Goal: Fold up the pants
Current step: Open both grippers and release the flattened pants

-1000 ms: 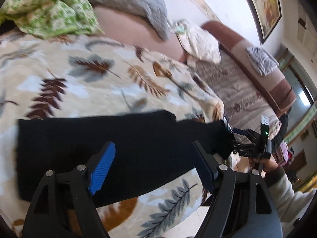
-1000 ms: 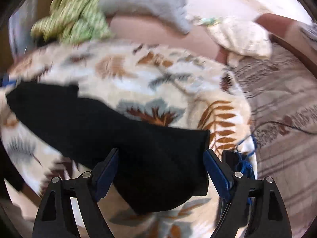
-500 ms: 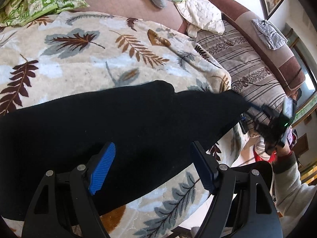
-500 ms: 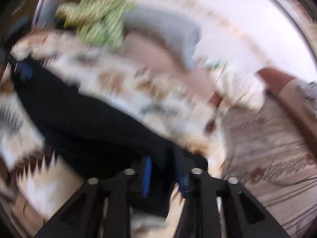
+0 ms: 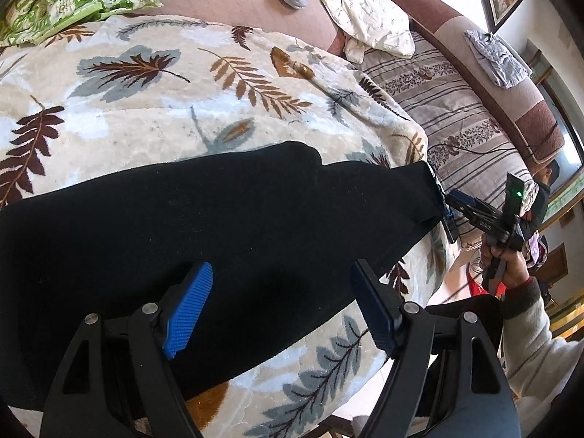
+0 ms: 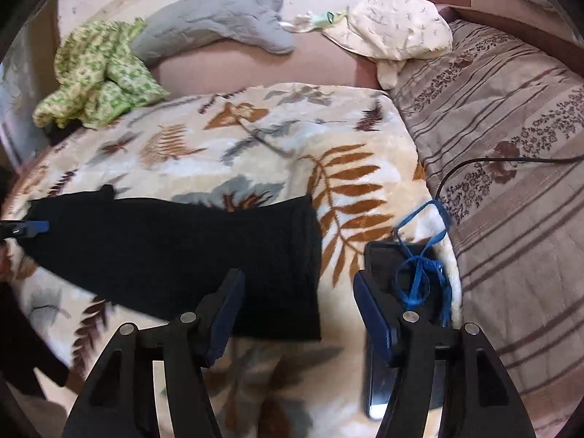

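Right hand-held gripper [image 6: 297, 314] opening, empty, over black pants [image 6: 175, 244] hem, left hand-held gripper [image 5: 281, 310] wide above them

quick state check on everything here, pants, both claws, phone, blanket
black pants: lying flat and stretched out on the blanket, not yet folded
left claw: open, above the pants, gripping nothing
right claw: jaws opening, pads off the cloth, at the pants' end
phone: lying on the blanket, blue cord on it
leaf blanket: spread over the sofa
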The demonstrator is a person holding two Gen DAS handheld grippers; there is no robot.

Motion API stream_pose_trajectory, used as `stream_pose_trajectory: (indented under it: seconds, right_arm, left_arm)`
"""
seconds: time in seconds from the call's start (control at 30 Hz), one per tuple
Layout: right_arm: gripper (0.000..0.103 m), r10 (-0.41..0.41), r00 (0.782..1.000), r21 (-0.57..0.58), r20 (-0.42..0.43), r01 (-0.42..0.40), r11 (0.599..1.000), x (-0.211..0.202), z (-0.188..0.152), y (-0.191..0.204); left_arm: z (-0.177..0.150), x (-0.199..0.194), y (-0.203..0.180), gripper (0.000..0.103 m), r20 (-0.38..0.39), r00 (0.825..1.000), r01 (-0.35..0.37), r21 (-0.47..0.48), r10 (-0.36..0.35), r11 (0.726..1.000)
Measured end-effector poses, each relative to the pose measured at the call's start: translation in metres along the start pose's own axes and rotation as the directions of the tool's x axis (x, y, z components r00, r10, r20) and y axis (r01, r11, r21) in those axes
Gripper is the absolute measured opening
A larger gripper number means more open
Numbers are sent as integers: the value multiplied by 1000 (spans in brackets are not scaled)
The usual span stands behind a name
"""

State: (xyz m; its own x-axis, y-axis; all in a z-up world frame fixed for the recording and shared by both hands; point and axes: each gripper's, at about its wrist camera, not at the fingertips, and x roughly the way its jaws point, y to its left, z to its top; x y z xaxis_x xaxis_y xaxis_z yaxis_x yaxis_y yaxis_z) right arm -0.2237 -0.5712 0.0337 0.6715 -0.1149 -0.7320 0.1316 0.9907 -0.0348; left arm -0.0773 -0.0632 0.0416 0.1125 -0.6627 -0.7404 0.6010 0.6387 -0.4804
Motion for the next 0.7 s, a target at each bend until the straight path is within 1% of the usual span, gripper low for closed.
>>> stream_pose_trajectory:
  seconds: [0.07,0.17,0.2,0.23,0.27,0.3,0.47,0.5,0.53,0.7]
  right_arm:
    - [60,-5,1000,-11,-19,5,1000,9,3,5]
    - [45,-42,998,-31,-38,40,999,22,7,11]
    - [37,-43,998,-31,-41,42,999,25,8,11]
    - [31,-43,998,-29,-46,41,999,28,8,12]
    - [17,-43,998,-34,-53,42,999,30,8,13]
    - [9,-53,997,-48,-59,50,998,32,8,15]
    - [7,-72,997,-78,-29,70,995,23,8,19]
    - [5,-77,997,-78,-22,75,994,20,9,18]
    - [2,-90,996,-79,-14,89,993,18,9,17]
    - [1,-104,994,-74,-28,102,992,24,9,10]
  left_arm:
    - [0,0,1,78,1,1000,2,-2,-2,1000]
    - [0,0,1,77,2,1000,1,-6,-1,1000]
    - [0,1,1,77,1,1000,0,-6,0,1000]
    - [0,1,1,78,1,1000,-1,-4,1,1000]
    - [0,1,1,78,0,1000,-2,-2,2,1000]
    - [0,1,1,78,0,1000,-4,-1,4,1000]
    - [1,2,2,77,-1,1000,-2,-8,2,1000]
    - [1,2,3,77,-1,1000,-3,-9,3,1000]
    - [1,3,3,78,-2,1000,-4,-8,4,1000]
    - [1,4,2,78,-4,1000,-10,-2,10,1000]
